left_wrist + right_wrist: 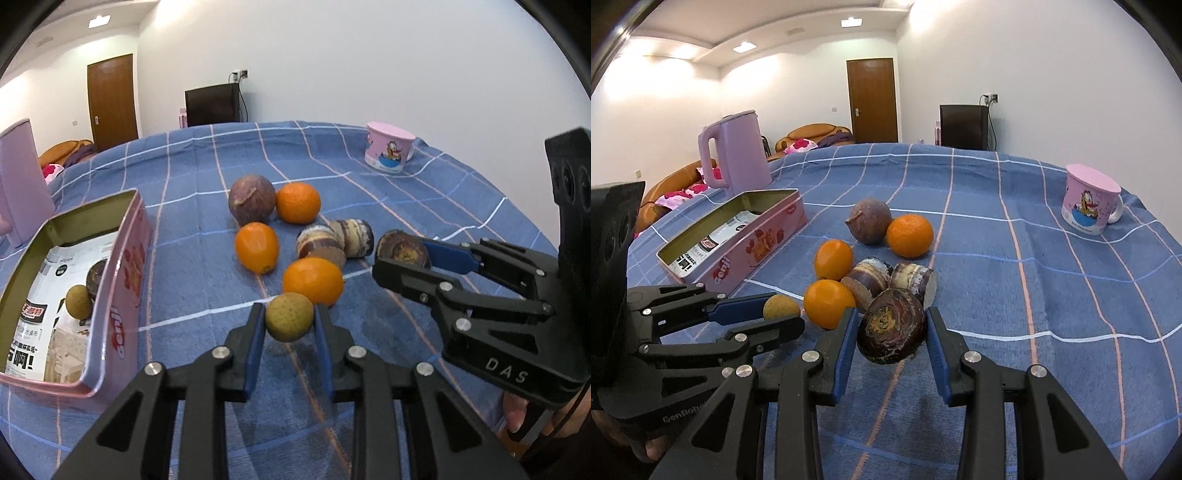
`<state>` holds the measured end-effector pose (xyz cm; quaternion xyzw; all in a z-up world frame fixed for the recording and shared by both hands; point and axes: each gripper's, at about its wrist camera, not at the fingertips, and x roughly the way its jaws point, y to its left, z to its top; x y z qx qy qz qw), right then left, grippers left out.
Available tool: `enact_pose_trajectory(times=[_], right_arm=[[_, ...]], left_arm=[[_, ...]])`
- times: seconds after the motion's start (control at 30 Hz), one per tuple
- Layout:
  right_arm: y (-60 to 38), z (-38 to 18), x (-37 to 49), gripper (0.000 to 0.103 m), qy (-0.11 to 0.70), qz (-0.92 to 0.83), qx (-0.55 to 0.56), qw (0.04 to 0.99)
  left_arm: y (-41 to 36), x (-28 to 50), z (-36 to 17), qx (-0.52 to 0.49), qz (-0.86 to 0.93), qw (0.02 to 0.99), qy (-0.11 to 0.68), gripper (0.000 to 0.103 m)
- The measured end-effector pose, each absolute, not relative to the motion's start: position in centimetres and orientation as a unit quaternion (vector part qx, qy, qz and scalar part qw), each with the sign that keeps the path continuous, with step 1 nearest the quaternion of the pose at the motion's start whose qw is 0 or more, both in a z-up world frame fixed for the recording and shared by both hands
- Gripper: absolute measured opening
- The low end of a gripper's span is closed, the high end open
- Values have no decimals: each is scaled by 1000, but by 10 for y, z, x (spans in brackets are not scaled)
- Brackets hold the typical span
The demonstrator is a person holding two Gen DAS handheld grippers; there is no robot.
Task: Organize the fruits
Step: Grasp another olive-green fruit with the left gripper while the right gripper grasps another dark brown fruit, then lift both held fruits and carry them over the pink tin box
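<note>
Both tongs have fruit in them at once. The left gripper [290, 321] is clenched on a small tan longan [289, 316], pinched between its blue pads, and the right gripper [891, 334] is clenched on a dark water chestnut [892, 326], both lifted a little above the blue checked cloth [1015, 258]. What matters now is the pink tin [122, 280]: it lies off to the left of the left tongs, near them, with the right tongs well farther away on the other side of the fruit pile. Its long axis runs away from the left tongs, roughly along their pointing direction, so I'd guess a sideways swing over the near wall drops the longan in. Another longan and a dark fruit already sit inside. Three oranges [313, 280], more chestnuts and a purple-brown passion fruit [252, 199] wait just ahead of both tongs.
</note>
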<state>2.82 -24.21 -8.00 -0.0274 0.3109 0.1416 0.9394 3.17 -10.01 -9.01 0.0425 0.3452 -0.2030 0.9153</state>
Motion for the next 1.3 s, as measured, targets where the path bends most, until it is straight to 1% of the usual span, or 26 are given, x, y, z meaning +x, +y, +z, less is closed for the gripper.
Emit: enact_pose_trajectory(times=[1.3], right_arm=[[-244,-71,7,39,239,163,-28,957]], left_arm=[[-90,14,-68,44,-170,949,264,28]])
